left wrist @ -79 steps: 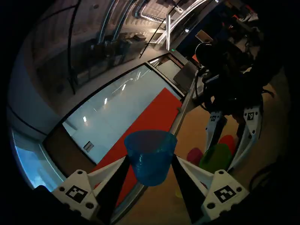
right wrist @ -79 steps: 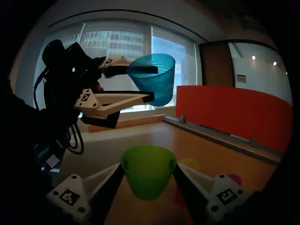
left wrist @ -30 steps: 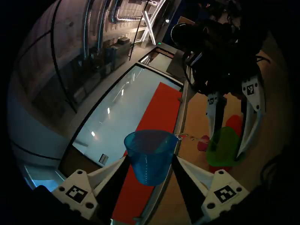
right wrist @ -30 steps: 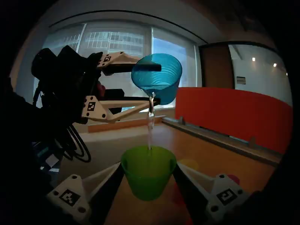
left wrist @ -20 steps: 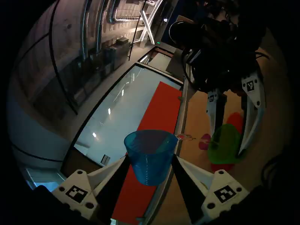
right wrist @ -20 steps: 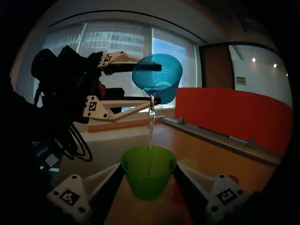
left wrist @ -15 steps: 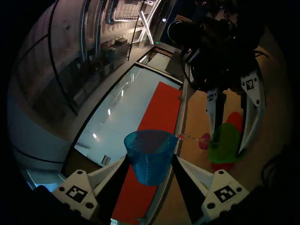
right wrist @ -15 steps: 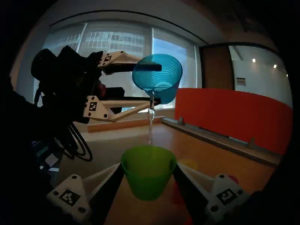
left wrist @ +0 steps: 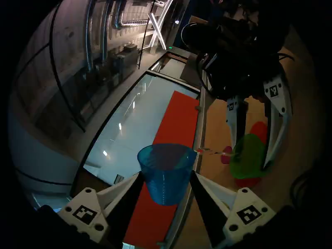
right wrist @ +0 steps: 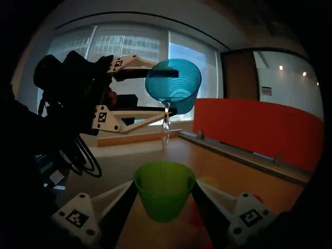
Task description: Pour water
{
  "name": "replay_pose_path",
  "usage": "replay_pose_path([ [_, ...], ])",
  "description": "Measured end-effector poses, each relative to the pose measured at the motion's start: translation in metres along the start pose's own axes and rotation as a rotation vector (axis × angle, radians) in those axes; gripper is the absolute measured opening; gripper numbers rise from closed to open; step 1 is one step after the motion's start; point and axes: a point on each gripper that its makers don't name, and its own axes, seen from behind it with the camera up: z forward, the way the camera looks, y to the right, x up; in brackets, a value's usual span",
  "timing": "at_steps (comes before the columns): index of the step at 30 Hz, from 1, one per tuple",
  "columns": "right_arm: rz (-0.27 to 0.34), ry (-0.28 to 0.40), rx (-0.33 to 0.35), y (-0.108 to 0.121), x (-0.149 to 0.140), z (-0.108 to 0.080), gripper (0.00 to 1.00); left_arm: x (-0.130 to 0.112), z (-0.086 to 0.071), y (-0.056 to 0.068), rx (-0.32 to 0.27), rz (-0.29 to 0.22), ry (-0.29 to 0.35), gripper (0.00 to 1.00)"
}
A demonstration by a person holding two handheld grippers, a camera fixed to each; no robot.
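In the right gripper view, the green cup [right wrist: 164, 193] is gripped upright between both fingers of the right tongs [right wrist: 164, 182], with its mouth open and its rim level. Just behind it, a yellow disc [right wrist: 209, 181] is seen lying on the wooden counter [right wrist: 124, 166]. Bare counter is left on the window side. Higher up, well clear of the green rim, the blue cup [right wrist: 174, 85] is clamped by the left tongs [right wrist: 177, 93] and tipped so that its mouth faces the camera. A thin thread of water [right wrist: 166, 124] is seen falling from its lower lip, and the visible part ends short of the green cup. Farther back, the counter's edge is closed off by a low rail [right wrist: 249, 155] and a red partition [right wrist: 257, 124], with a window [right wrist: 124, 45] beyond.

In the left gripper view, the blue cup [left wrist: 167, 178] is pinched between both fingers of the left tongs [left wrist: 166, 174]. Water [left wrist: 209, 152] is seen leaving its rim toward the green cup [left wrist: 248, 155], which is held farther off in the right tongs [left wrist: 252, 159]. A red disc [left wrist: 260, 130] is seen on the counter [left wrist: 216, 128] behind the green cup.
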Motion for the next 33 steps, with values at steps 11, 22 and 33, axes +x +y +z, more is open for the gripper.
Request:
replay_pose_path([
  [11,-0.005,0.001,-0.002,0.001,0.002,0.000,0.90,0.001,-0.002,-0.001,-0.006,0.028,-0.002,0.79],
  [22,-0.011,0.005,-0.002,-0.001,0.004,0.000,0.90,0.005,-0.004,-0.002,-0.004,0.067,-0.001,0.79],
  [33,-0.014,0.008,-0.001,-0.001,0.005,0.000,0.90,0.011,-0.002,0.001,-0.003,0.099,0.007,0.79],
])
